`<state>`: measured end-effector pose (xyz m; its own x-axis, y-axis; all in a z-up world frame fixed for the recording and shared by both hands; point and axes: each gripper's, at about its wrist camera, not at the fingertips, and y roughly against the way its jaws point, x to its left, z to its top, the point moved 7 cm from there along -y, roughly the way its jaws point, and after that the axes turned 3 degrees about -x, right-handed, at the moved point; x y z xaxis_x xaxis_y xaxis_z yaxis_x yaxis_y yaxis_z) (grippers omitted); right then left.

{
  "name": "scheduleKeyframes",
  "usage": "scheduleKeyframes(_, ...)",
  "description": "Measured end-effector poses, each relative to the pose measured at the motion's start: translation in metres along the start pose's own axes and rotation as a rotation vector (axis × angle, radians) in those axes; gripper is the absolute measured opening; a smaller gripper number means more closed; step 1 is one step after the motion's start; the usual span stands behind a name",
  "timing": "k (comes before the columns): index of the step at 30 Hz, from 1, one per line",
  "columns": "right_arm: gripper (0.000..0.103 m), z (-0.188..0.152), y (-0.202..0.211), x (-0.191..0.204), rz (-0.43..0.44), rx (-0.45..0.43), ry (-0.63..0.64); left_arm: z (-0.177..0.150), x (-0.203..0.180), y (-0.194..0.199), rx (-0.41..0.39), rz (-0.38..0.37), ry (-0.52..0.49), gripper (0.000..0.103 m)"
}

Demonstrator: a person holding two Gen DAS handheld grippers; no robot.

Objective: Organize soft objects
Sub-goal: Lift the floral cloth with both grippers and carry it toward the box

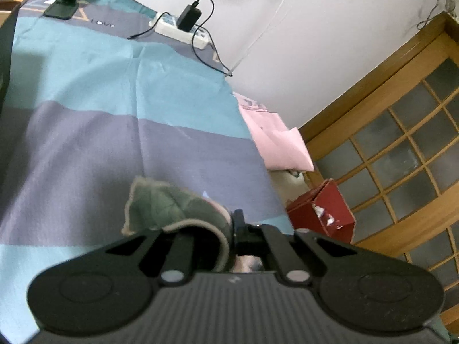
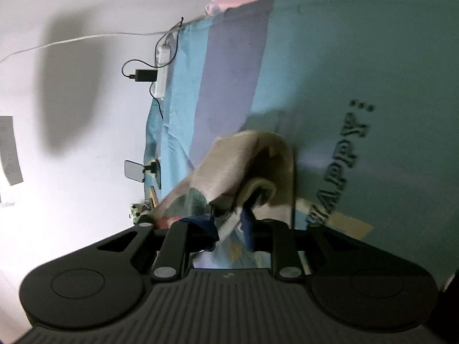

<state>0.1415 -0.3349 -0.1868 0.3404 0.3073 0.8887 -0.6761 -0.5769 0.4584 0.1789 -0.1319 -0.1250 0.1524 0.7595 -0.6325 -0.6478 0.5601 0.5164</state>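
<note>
Left gripper (image 1: pixel 233 223) is clamped on the grey-green cloth (image 1: pixel 160 206), bunched over the striped bedsheet (image 1: pixel 86 86). Right gripper (image 2: pixel 229 223) pinches a beige patterned towel (image 2: pixel 229 166) above that sheet, near its "HAPPY" print. Risk: both folds look thin and could slip free. Only the left view shows the red box (image 1: pixel 324 209) off the bedsheet's edge.
</note>
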Motion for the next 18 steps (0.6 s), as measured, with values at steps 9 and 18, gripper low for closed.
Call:
scheduleKeyframes(9,0.0,0.007,-0.009,0.055,0.067,-0.059,0.201,0.044,-0.015,0.039,-0.145,0.009,-0.053,0.0)
scheduleKeyframes(18,0.0,-0.022,-0.044,0.174,0.321,0.028,0.43,0.143,-0.044,0.118,-0.372,0.091,-0.264,0.0)
